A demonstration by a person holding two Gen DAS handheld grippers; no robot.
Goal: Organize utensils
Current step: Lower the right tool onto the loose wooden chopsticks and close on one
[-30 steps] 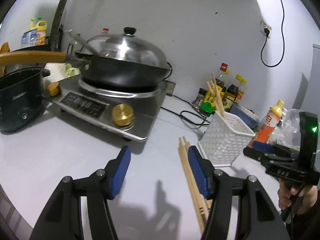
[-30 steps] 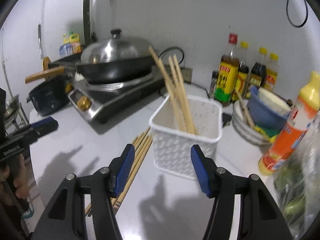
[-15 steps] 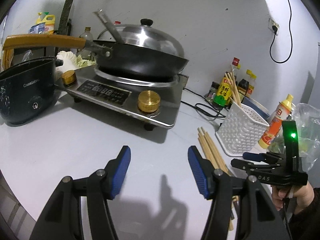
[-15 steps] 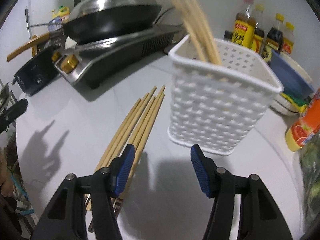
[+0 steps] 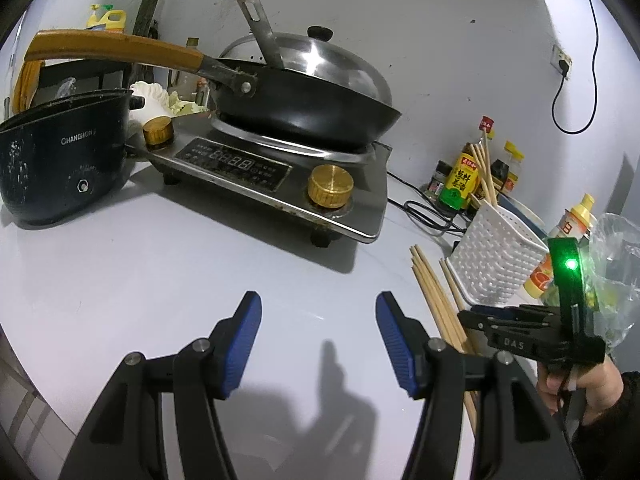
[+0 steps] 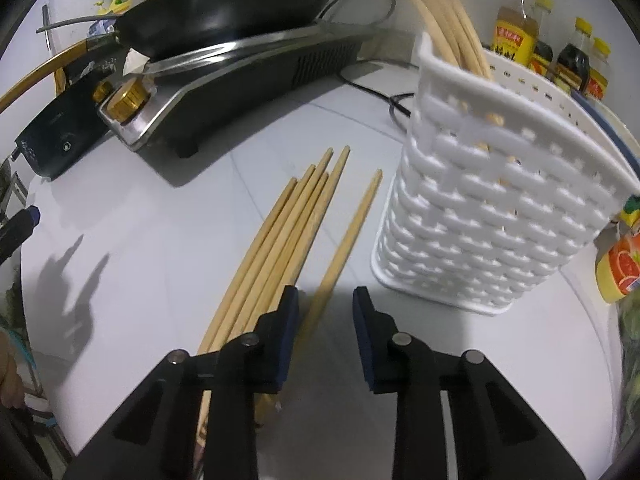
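— Where are the chopsticks?

— A bundle of loose chopsticks (image 6: 276,240) lies flat on the white counter (image 6: 140,248), just left of the white basket (image 6: 492,216). One single chopstick (image 6: 348,236) lies a little apart from the bundle, on the basket's side. More chopsticks (image 6: 444,12) stand leaning inside the basket.

— And the right gripper?

— The right gripper (image 6: 323,332) hangs low over the near ends of the loose sticks. Its blue pads stand partly apart, with the single chopstick running into the gap between them; the pads do not press on it. Whether the left pad touches the bundle cannot be told.

— The left one?

— The left gripper (image 5: 318,344) hovers over bare counter with its fingers spread wide, holding nothing. In its view the loose chopsticks lie to the right, beside the basket, partly hidden by the right gripper's body.

— What else is there?

— A lidded wok (image 5: 304,108) on an induction cooker (image 5: 280,184), a black pot (image 5: 60,156) at left, and sauce bottles (image 6: 516,28) behind the basket.
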